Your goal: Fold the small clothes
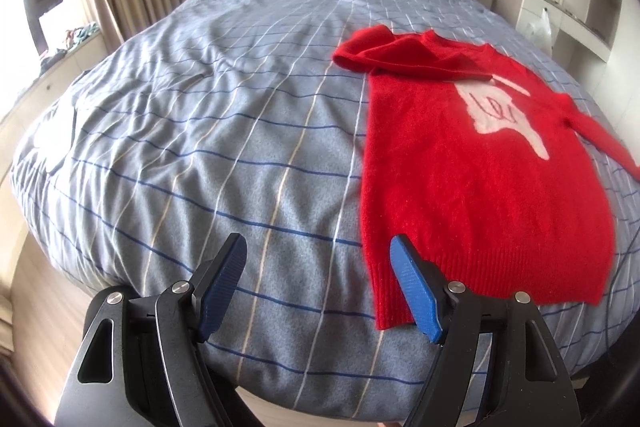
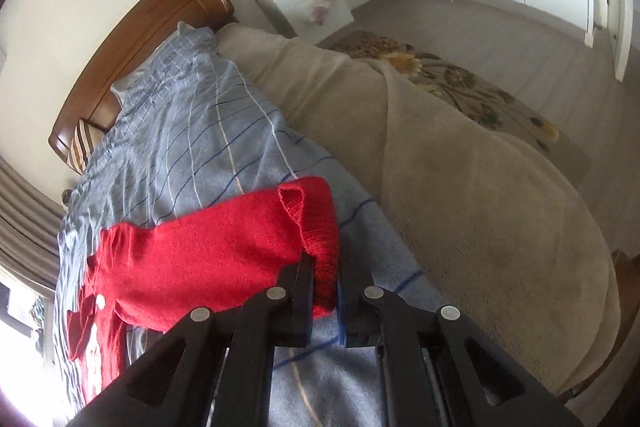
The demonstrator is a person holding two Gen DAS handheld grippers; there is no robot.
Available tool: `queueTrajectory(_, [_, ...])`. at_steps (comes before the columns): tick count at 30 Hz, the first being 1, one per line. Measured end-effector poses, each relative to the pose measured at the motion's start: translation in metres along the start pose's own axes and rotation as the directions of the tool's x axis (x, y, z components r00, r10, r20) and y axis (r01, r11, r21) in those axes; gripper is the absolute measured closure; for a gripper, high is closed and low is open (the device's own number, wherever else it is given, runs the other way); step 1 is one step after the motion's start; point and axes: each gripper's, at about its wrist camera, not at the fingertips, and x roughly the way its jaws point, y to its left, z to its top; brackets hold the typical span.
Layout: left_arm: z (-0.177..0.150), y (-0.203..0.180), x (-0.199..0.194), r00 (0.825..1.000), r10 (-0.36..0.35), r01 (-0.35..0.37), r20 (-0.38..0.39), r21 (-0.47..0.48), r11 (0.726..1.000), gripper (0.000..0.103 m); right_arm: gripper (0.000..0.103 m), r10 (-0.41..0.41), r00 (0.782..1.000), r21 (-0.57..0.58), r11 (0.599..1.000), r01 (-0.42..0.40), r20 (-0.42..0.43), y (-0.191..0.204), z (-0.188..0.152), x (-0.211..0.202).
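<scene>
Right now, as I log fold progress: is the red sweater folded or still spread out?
Mostly spread: the red sweater lies flat on the bed, one sleeve folded across; right gripper pinches the other cuff.

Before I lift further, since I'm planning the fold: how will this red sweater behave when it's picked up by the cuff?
Probably floppy: the sweater lies limp, and its cuff bunches between the right gripper fingers. Likely light, being a fuzzy knit. It may cling and drag on the bedspread rather than slide.

red sweater (image 1: 472, 187), blue-grey checked blanket (image 1: 208, 115).
</scene>
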Motion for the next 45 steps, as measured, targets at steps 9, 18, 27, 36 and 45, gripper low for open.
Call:
queueTrajectory(9, [0.001, 0.001, 0.007, 0.999, 0.038, -0.038, -0.023, 0.016, 0.999, 0.027, 0.097, 0.042, 0.998, 0.165, 0.986, -0.032, -0.055, -0.034, -0.012, 0.021])
queueTrajectory(18, [0.078, -0.011, 0.001, 0.998, -0.028, 0.021, 0.057, 0.118, 0.993, 0.026, 0.067, -0.054, 0.999, 0.071, 0.996, 0.053, 0.008, -0.022, -0.017, -0.014])
queueTrajectory(27, [0.183, -0.141, 0.071, 0.977, -0.213, 0.173, 0.014, 0.531, 0.83, 0.023, 0.052, -0.031, 0.988, -0.123, 0.991, 0.05, 0.152, 0.018, -0.075, -0.073])
queueTrajectory(36, [0.178, -0.232, 0.186, 0.99, -0.091, 0.138, -0.104, 0.732, 0.667, 0.046, 0.052, 0.08, 0.989, -0.271, 0.962, -0.044, 0.124, 0.07, -0.144, -0.062])
queueTrajectory(45, [0.235, -0.091, 0.135, 0.976, -0.213, 0.199, 0.041, 0.219, 0.955, 0.098, 0.052, 0.069, 0.989, -0.323, 0.946, -0.025, 0.127, 0.08, -0.152, -0.057])
